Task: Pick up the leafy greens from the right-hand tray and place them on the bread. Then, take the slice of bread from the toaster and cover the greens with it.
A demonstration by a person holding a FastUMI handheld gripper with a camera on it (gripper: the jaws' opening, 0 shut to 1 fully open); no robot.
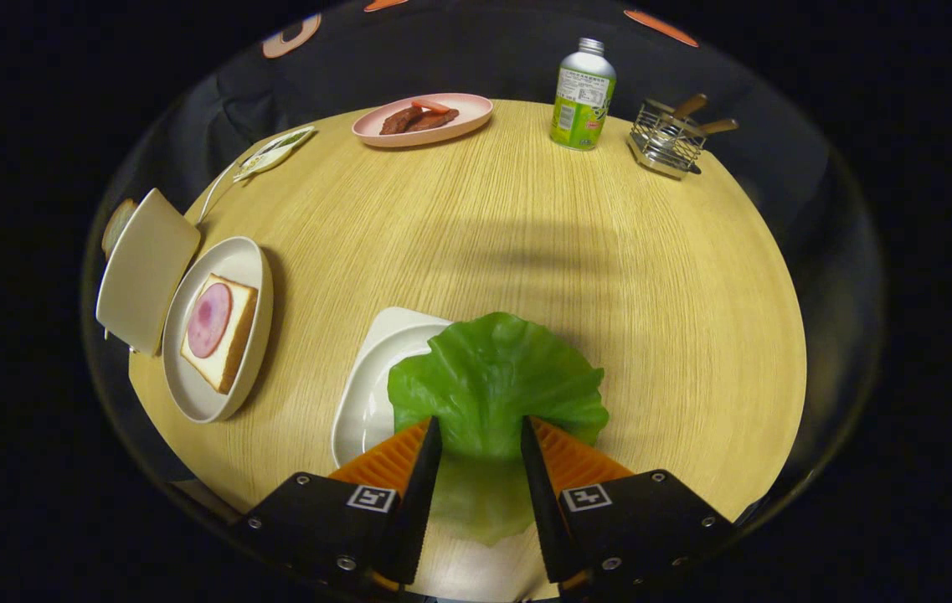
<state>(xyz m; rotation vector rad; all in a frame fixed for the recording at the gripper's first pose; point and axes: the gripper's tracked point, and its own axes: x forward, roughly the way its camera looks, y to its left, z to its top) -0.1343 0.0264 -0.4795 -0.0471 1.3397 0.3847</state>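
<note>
The lettuce leaf point(496, 381) lies half over the white tray point(368, 394) and half onto the wooden table point(526, 226), its stem end running back between the gripper point(481, 435) fingers. The fingers stand at a middling gap with the leaf between their tips; whether they really pinch it I cannot tell, so it may only be bracketed. If the hold is thin, the floppy leaf could slip out on the lift or fold and land crooked. Its target, the bread point(228, 335) topped with a pink ham slice point(208, 319), sits on a round plate point(216, 402) at ten o'clock, with the toaster point(145, 268) just beyond, near enough to be clipped.
</note>
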